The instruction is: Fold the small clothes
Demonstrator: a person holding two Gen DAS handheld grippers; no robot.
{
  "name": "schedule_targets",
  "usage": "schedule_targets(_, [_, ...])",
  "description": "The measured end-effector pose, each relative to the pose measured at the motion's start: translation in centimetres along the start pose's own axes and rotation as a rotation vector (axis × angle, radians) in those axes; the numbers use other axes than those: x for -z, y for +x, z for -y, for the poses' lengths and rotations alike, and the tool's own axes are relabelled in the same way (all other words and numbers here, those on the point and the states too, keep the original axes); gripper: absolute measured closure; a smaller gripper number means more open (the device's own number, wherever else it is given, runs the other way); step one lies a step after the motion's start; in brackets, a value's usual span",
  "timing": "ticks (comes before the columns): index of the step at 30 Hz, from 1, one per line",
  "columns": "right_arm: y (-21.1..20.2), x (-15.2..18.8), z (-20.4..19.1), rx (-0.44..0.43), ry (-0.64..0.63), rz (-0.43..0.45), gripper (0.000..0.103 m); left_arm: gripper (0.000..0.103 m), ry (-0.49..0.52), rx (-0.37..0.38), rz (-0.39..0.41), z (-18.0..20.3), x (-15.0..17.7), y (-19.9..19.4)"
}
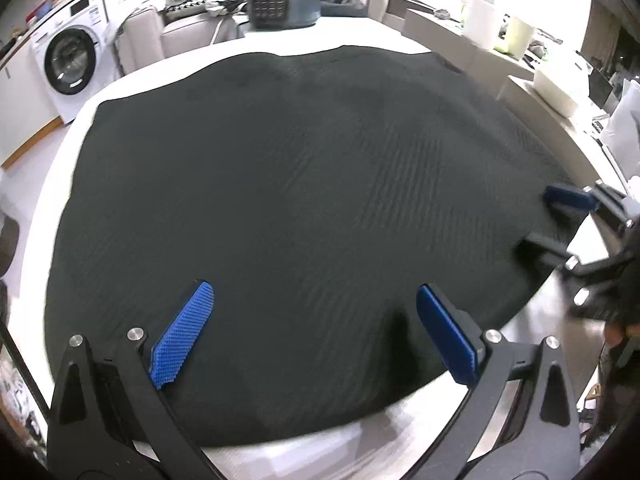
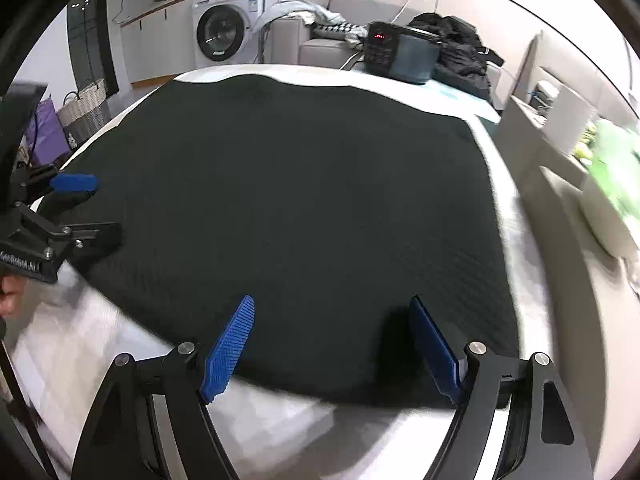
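Black garment (image 1: pixel 280 208) lies spread flat on the white surface (image 1: pixel 288 42), covering most of it; ribbed knit, a few soft ripples, no fold line visible anywhere. What kind of garment it is I can't tell, since no sleeves or neck show clearly. Near edge of the cloth runs just in front of both pairs of tongs, w/ a strip of bare white surface between cloth and the person.

Left tongs (image 1: pixel 314 334) hover over the near edge of the garment, fingers spread wide, nothing between the blue pads (image 1: pixel 182 336); not pinching cloth. Right tongs (image 2: pixel 330 346) sit at the garment's near edge too, toward its right corner, also spread wide w/ no cloth caught. In the left view the right tongs show at the garment's right edge, open; whether a tip touches the fabric can't be told, as that area is blurred.

Progress, as a judgement: garment is laid out and smoothed, so prep looks done; folding itself not begun. Left to do: grip the near edge or corners w/ both tongs, carry it over for the first fold, then fold again to a compact shape.

Beyond the garment's far edge: a dark appliance (image 1: pixel 282 0) w/ a lit display, a washing machine (image 1: pixel 70 60) off to the far left.
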State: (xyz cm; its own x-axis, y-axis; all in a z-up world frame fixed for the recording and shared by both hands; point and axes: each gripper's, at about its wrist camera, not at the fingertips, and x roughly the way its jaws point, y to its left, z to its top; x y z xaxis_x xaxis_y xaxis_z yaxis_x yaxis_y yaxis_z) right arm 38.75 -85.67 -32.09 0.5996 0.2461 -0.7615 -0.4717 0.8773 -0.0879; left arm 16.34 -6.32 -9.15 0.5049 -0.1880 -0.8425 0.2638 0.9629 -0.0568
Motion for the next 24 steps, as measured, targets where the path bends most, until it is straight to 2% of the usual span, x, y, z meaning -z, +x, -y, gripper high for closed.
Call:
schedule_targets(7, [1.4, -1.1, -1.5, -0.010, -0.044, -0.026, 0.019, 0.002, 0.015, -0.054, -0.024, -0.5, -1.2, 1.9])
schedule_targets(10, [0.8, -0.7, -0.8, 0.009, -0.063, -0.013, 0.019, 0.002, -0.026, -0.080, -0.029, -2.4, -0.8, 1.6])
schedule_targets(13, [0.4, -0.1, 0.7, -0.002, -0.017, -0.018, 0.019, 0.002, -0.085, -0.096, -0.030, -4.8, -0.1, 1.0])
schedule_targets(15, [0.3, -0.3, 1.9, 0.033, -0.008, -0.023, 0.019, 0.002, -0.124, -0.078, -0.022, -6.2, 0.5, 0.3])
schedule_targets(19, [0.2, 0.1, 3.2, 0.078, -0.017, -0.031, 0.019, 0.002, -0.155, -0.126, -0.028, -8.3, 1.7, -0.7])
schedule_targets(24, [-0.5, -0.3, 3.0, 0.023, -0.013, -0.010, 0.019, 0.002, -0.144, -0.137, -0.014, -8.6, 2.4, -1.4])
